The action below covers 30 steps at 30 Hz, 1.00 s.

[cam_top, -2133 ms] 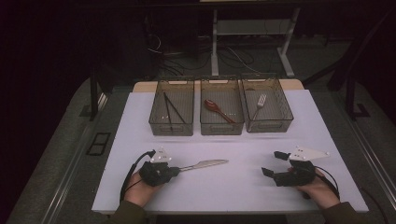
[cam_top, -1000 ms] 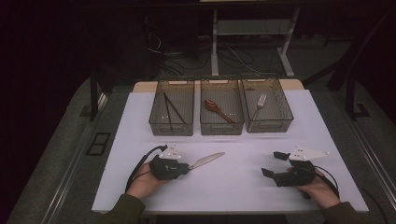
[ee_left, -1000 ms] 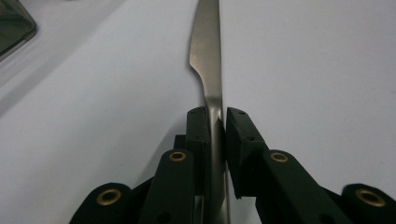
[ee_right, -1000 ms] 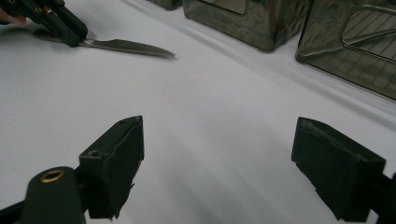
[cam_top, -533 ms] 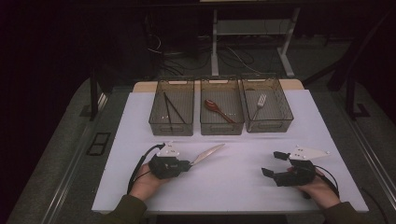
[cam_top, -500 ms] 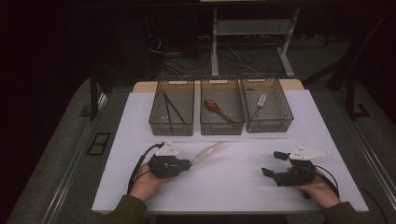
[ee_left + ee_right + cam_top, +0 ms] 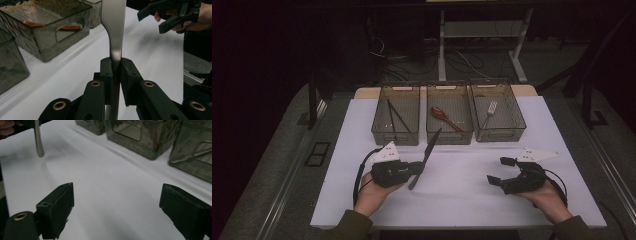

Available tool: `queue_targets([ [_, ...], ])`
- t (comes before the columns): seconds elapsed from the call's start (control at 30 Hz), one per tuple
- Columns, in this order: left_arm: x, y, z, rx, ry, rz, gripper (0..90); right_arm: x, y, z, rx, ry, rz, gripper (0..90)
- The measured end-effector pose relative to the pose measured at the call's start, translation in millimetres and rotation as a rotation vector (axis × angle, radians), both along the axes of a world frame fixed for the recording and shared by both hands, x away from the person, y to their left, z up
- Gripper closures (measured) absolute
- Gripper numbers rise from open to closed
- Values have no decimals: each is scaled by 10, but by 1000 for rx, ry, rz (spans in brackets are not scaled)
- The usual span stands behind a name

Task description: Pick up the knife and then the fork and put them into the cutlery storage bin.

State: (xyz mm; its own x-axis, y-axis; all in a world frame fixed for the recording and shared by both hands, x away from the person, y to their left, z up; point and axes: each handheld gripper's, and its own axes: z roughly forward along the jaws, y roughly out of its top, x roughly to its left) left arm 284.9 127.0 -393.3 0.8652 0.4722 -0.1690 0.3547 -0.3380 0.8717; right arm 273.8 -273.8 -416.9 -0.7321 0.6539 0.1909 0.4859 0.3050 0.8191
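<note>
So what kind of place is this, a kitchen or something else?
Probably a lab or recording setup, not a kitchen: a white table with three cutlery bins, cables on the floor, and hand-held grippers, the left gripper gripping a knife.

Three bins hold chopsticks, spoon, fork.

Wide-apart claw, white table, bins

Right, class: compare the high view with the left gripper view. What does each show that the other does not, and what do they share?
High view alone: three bins in a row, with chopsticks in the left one and a fork in the right one.

Left gripper view alone: the left hand-held gripper with its pads pressed on the knife at the handle.

Both: the knife, the spoon in its bin, the open right hand-held gripper, the white table.
</note>
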Motion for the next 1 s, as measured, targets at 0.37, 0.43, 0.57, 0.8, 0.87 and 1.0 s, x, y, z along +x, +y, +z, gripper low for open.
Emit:
queue_targets([
  [0.37,118,-362,78,28,-26,50,799,226,220,216,81,-6,18,310],
  [0.43,136,-443,86,31,-35,63,799,267,260,263,102,-10,28,325],
  [0.57,176,-612,91,40,-47,86,799,339,363,348,142,-9,52,383],
  [0.8,196,-821,70,38,-51,117,799,464,517,444,210,3,70,500],
  [0.87,195,-875,57,37,-54,122,799,492,550,464,221,4,78,522],
  [1.0,175,-961,48,44,-62,127,799,550,618,485,252,14,79,571],
])
